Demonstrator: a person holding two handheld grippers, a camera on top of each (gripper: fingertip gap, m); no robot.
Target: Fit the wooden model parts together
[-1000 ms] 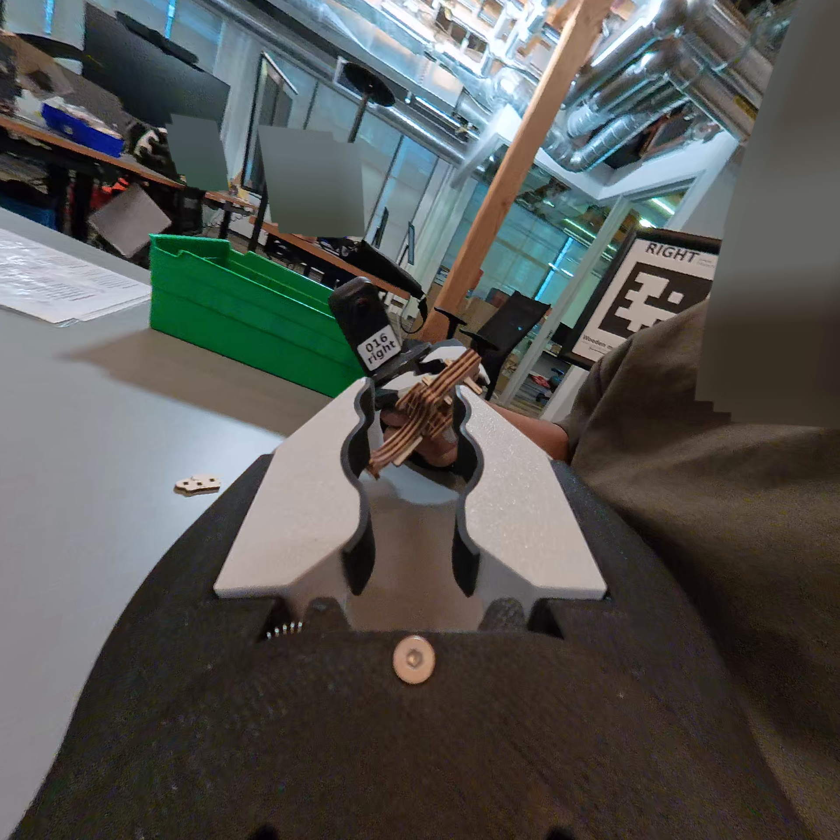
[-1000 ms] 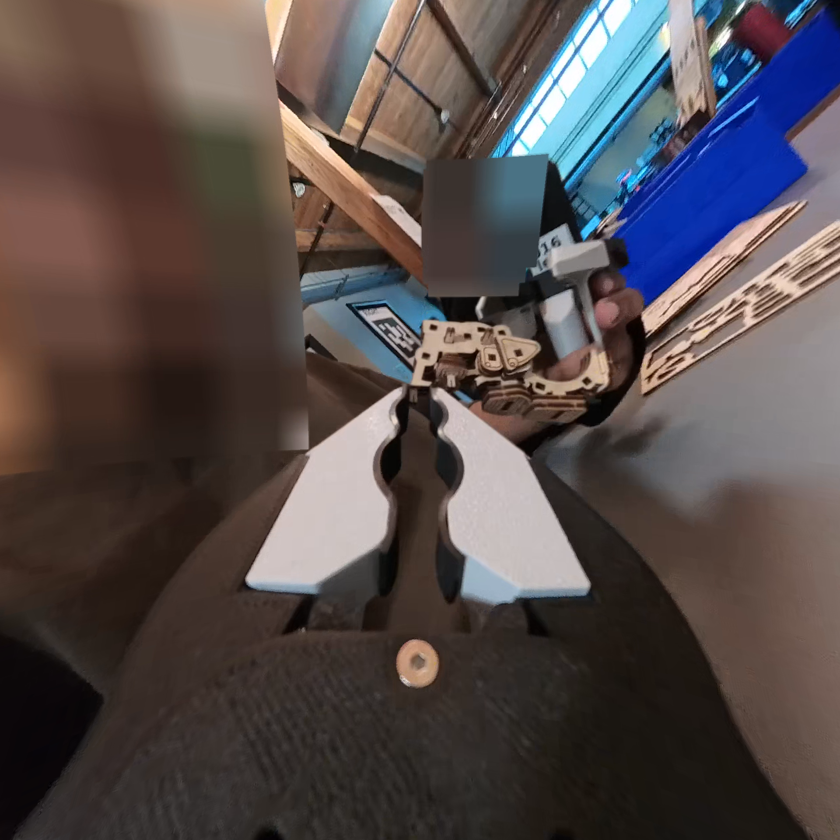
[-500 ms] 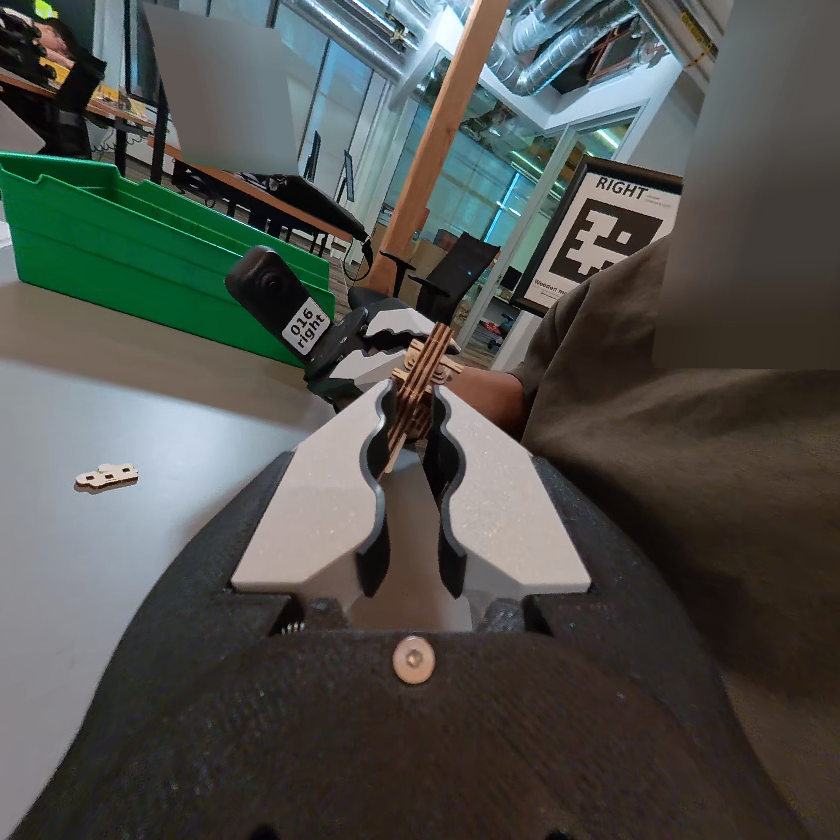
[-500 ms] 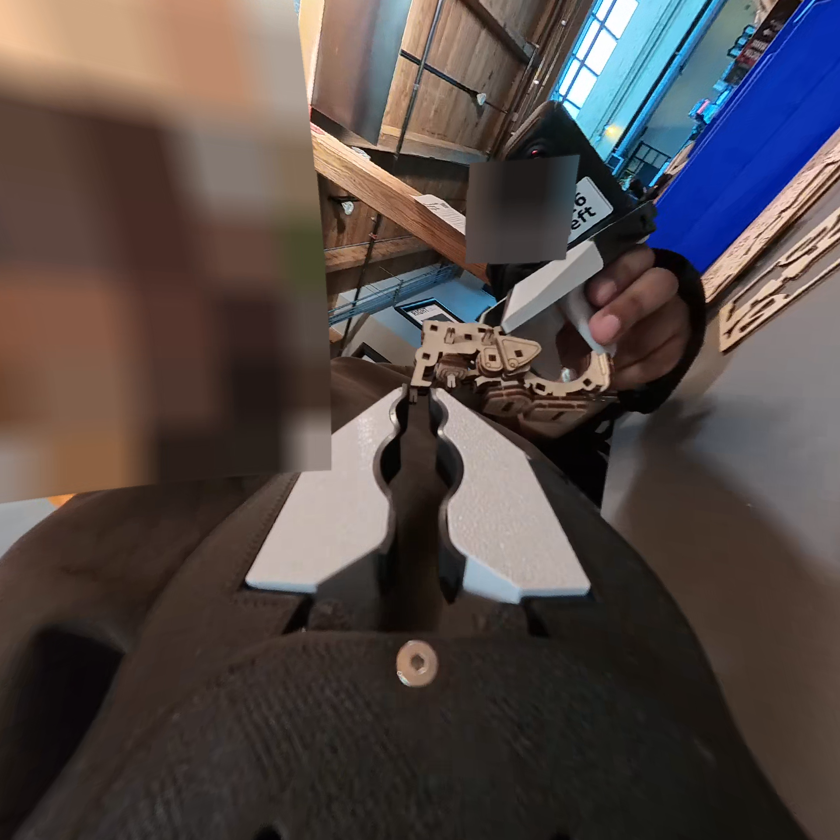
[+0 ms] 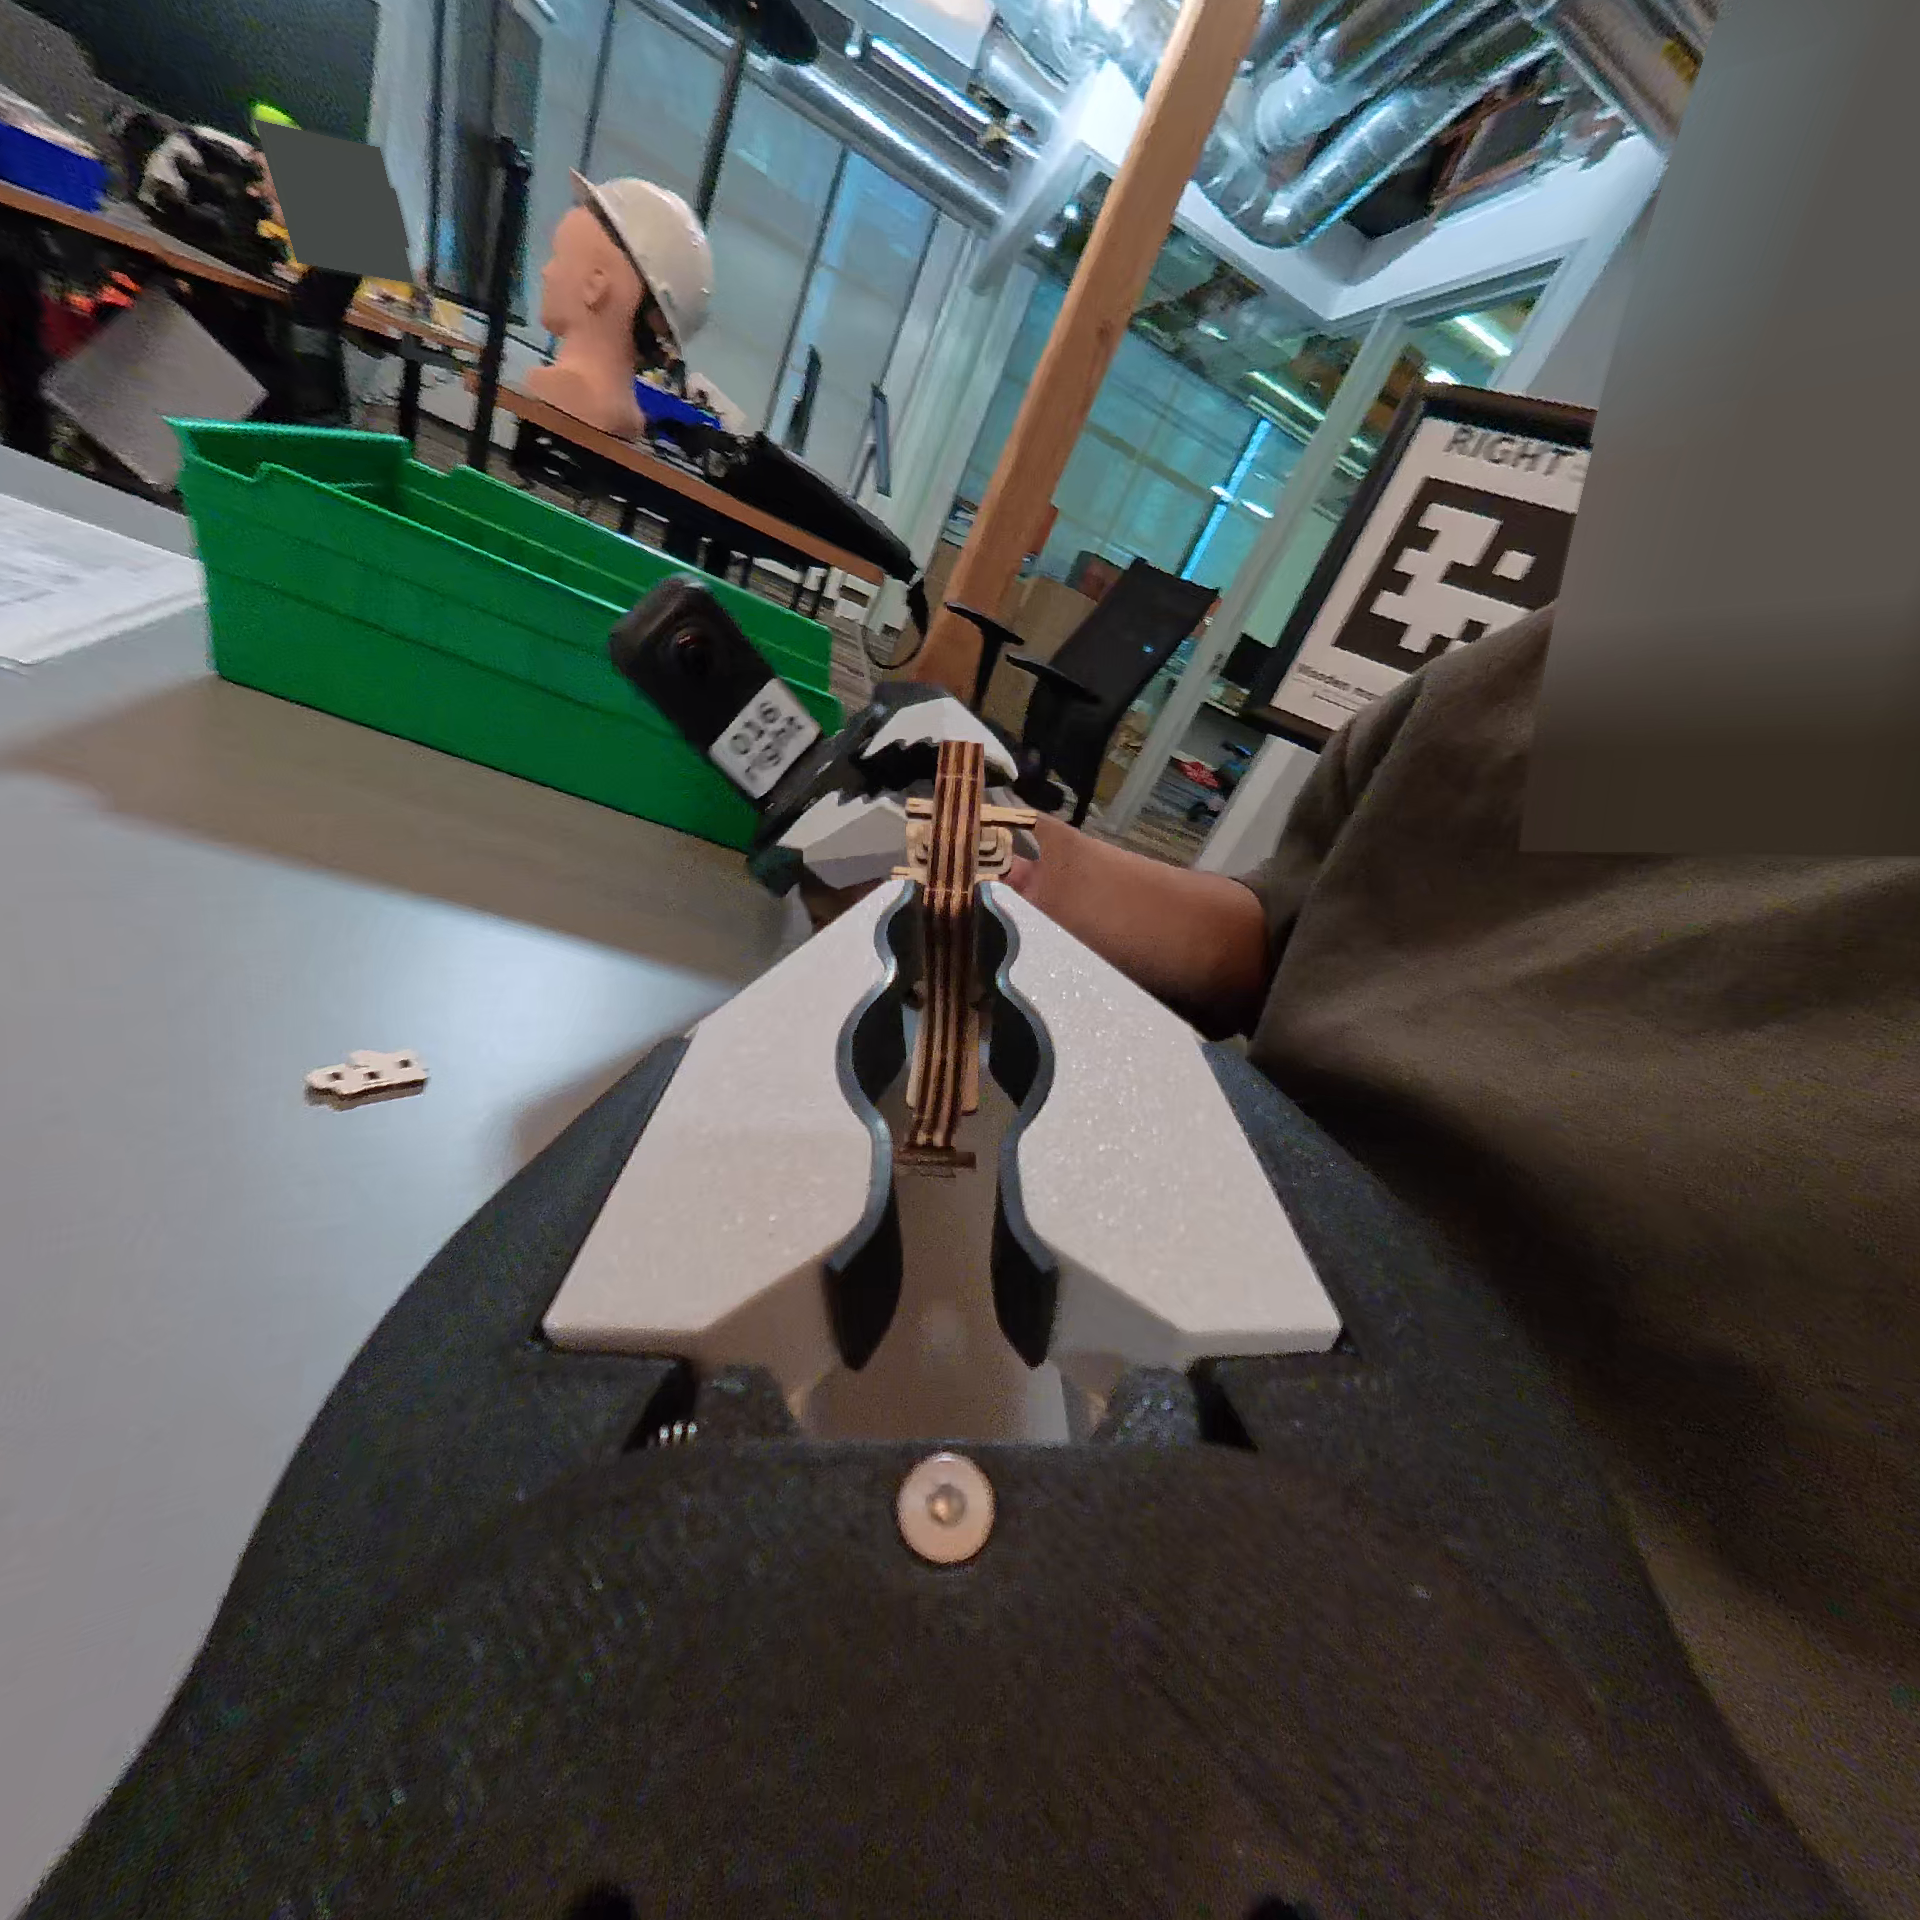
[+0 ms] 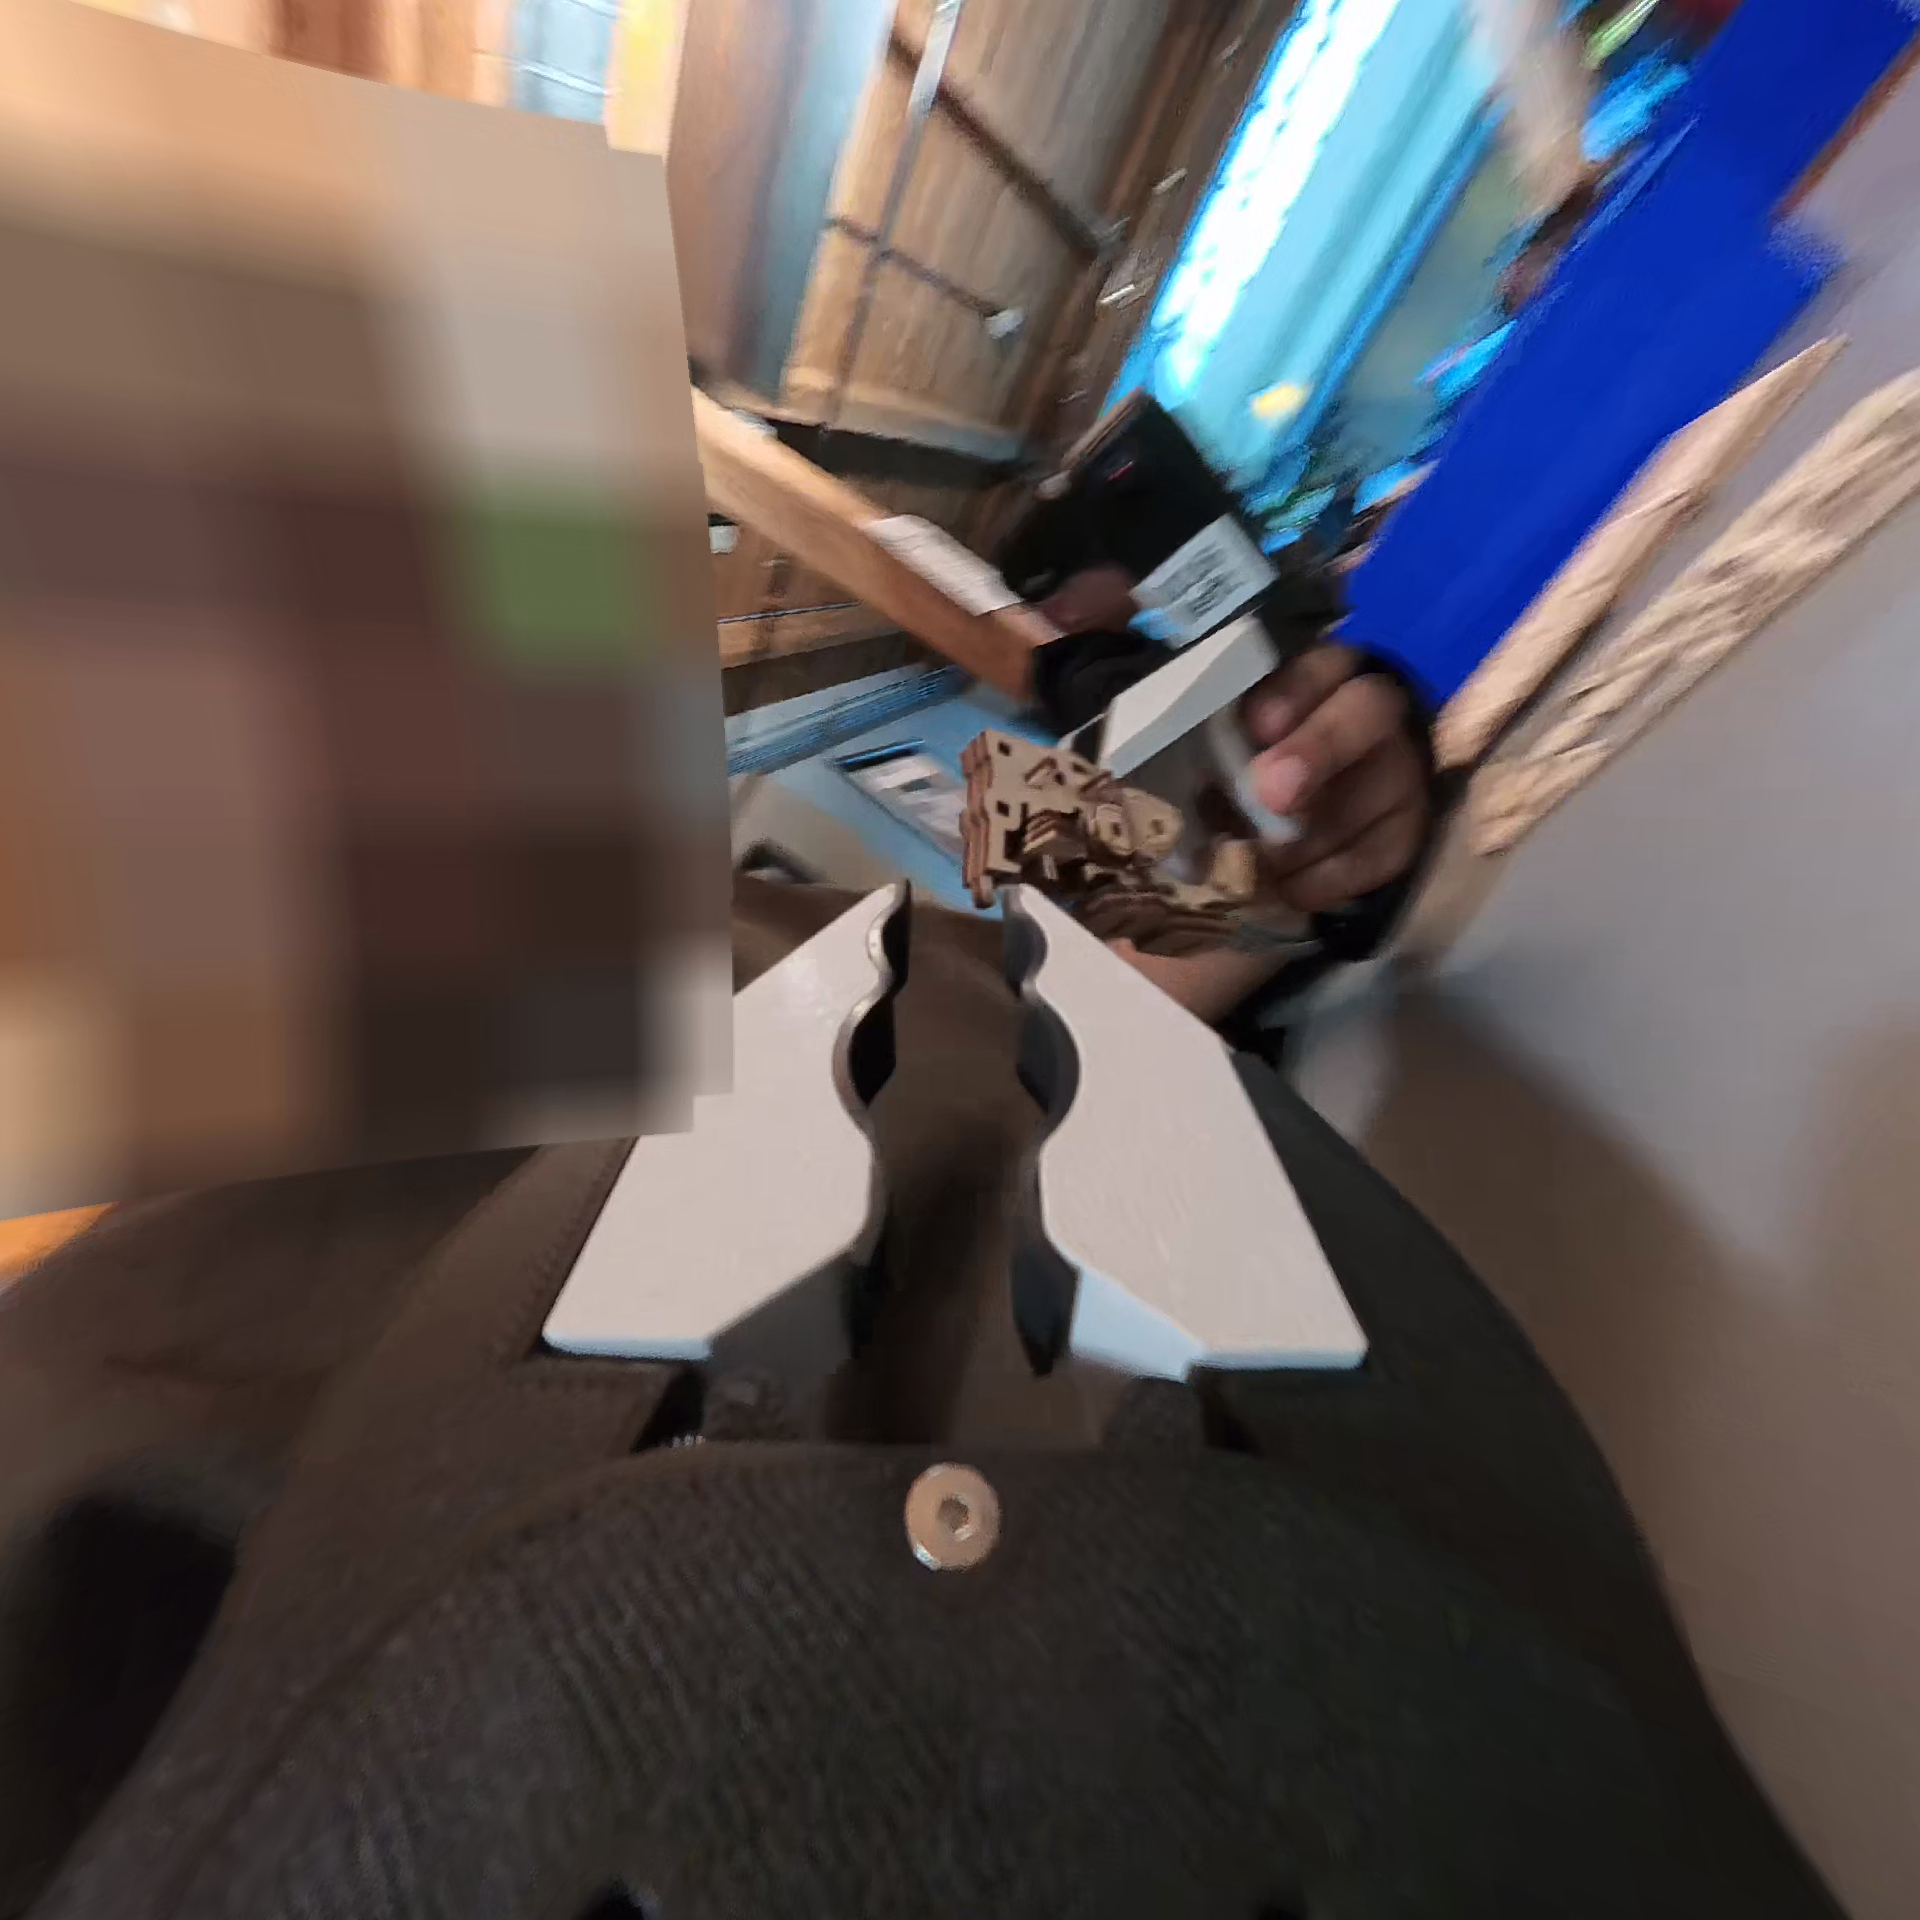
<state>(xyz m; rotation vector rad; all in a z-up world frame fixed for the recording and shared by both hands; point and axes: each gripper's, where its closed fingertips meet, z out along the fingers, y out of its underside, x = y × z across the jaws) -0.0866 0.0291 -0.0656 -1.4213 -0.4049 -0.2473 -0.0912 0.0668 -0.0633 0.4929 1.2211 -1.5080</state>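
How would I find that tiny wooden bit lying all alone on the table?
Start at the green bins at the back of the grey table. Come toward the camera across the bare tabletop to a small, flat, pale wooden piece. It lies alone on the table; the layered wooden model sits in the left claw.

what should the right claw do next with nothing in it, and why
Probably reach for the loose wooden piece on the grey table. The left claw is shut on the wooden model, holding it edge-up off the table, while the right claw is open and empty beside the model. That piece looks like the nearest part to add.
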